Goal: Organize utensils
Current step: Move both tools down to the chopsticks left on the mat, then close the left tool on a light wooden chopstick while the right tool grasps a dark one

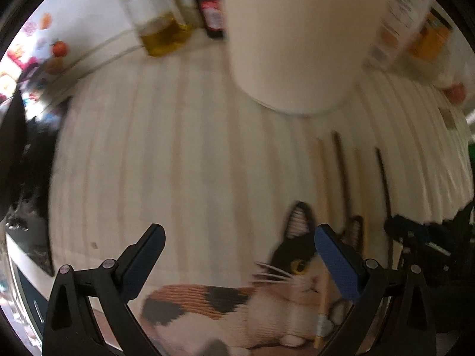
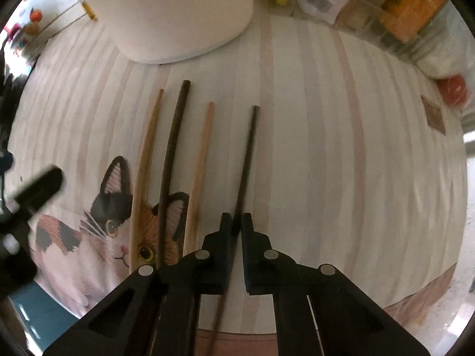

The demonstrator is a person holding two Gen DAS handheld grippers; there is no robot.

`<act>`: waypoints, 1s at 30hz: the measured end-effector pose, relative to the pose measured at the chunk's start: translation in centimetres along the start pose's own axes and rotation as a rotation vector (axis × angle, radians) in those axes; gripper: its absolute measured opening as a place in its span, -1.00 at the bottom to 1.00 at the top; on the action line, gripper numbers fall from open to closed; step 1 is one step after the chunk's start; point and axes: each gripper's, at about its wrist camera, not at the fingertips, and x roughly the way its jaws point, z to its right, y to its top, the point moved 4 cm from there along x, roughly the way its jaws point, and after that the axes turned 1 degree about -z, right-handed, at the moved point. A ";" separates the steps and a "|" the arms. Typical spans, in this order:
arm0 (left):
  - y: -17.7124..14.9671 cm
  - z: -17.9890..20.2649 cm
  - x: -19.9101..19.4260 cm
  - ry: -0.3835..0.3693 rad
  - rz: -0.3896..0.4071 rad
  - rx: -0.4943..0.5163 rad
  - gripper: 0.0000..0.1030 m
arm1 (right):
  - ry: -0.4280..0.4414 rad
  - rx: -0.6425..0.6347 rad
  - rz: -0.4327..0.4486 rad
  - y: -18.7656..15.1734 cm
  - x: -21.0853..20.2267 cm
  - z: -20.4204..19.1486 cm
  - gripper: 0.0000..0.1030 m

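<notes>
Right hand-held gripper (image 2: 236, 222) clenched on thin dark chopstick (image 2: 248, 160); left hand-held gripper (image 1: 239, 255) released. Lift level, clear of neighbouring chopsticks, toward white container (image 2: 166, 14) on tabletop (image 2: 341, 148).

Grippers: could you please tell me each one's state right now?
Left gripper: open, holding nothing.
Right gripper: shut on the thin dark wooden chopstick.

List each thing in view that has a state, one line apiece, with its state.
Right gripper: shut on the thin dark chopstick.
Left gripper: open, nothing between its jaws.
Thick dark chopstick: lying flat on the mat, not gripped.
Two light wooden chopsticks: lying flat, not gripped.
White container: standing upright beyond the chopsticks.
Oil bottle: upright, partly filled.
Cat-print mat: spread flat.
</notes>
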 end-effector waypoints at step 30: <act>0.0 -0.6 3.2 -0.036 -0.107 -0.028 -0.90 | 0.090 0.051 -0.067 0.4 -3.0 9.1 -0.89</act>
